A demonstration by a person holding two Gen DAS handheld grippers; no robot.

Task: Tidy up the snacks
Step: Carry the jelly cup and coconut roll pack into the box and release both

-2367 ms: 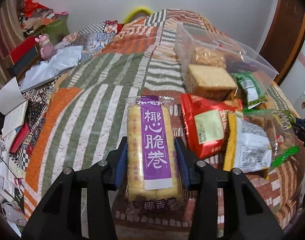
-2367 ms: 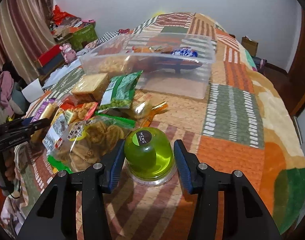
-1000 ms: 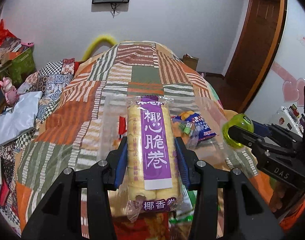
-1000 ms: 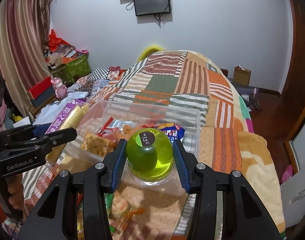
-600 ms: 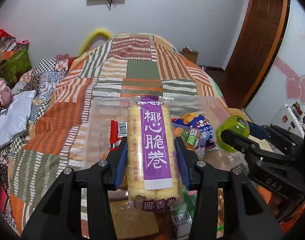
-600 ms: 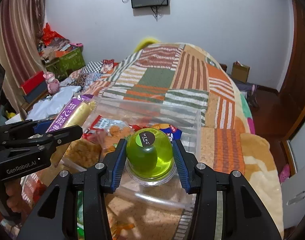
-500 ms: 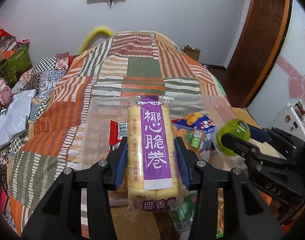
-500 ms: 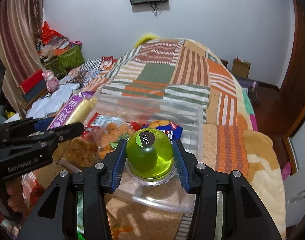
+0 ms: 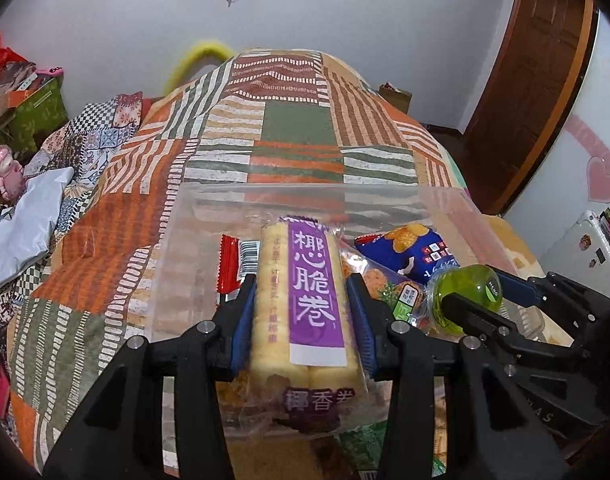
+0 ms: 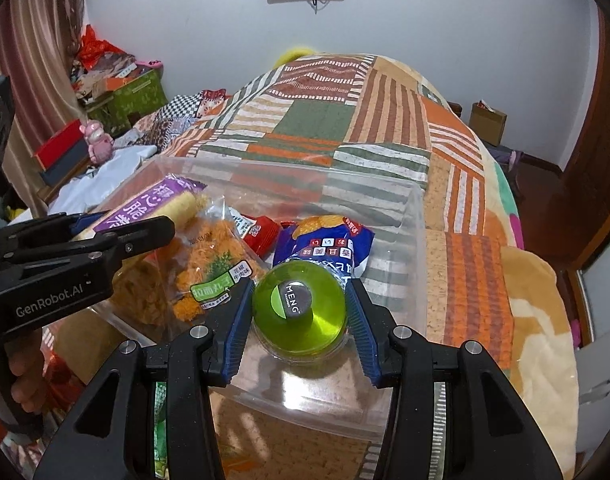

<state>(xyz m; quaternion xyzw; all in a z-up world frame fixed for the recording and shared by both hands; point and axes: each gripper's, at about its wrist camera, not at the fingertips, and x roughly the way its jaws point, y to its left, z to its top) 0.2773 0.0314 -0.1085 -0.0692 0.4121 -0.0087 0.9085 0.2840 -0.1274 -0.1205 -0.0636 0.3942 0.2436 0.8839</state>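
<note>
My left gripper (image 9: pixel 303 312) is shut on a long pack of yellow egg rolls with a purple label (image 9: pixel 305 300), held over the clear plastic bin (image 9: pixel 305 194). My right gripper (image 10: pixel 299 312) is shut on a green jelly cup (image 10: pixel 299 312) with a dark round sticker, tilted over the near part of the bin (image 10: pixel 419 280). Inside the bin lie a blue snack bag (image 10: pixel 325 244), an orange crisp bag with a green label (image 10: pixel 213 268) and a red packet (image 9: pixel 229 264). The right gripper (image 9: pixel 469 296) with the cup shows at the right of the left wrist view.
The bin rests on a patchwork blanket of orange, green and striped squares (image 10: pixel 465 280). More snack bags lie under my grippers at the near edge (image 9: pixel 365 448). A green box, a pink toy (image 10: pixel 99 140) and clutter stand at the far left. A wooden door (image 9: pixel 537 80) is at the right.
Both grippers have come forward and down over the bin with their snacks still held. The bin's contents now fill more of each view.
</note>
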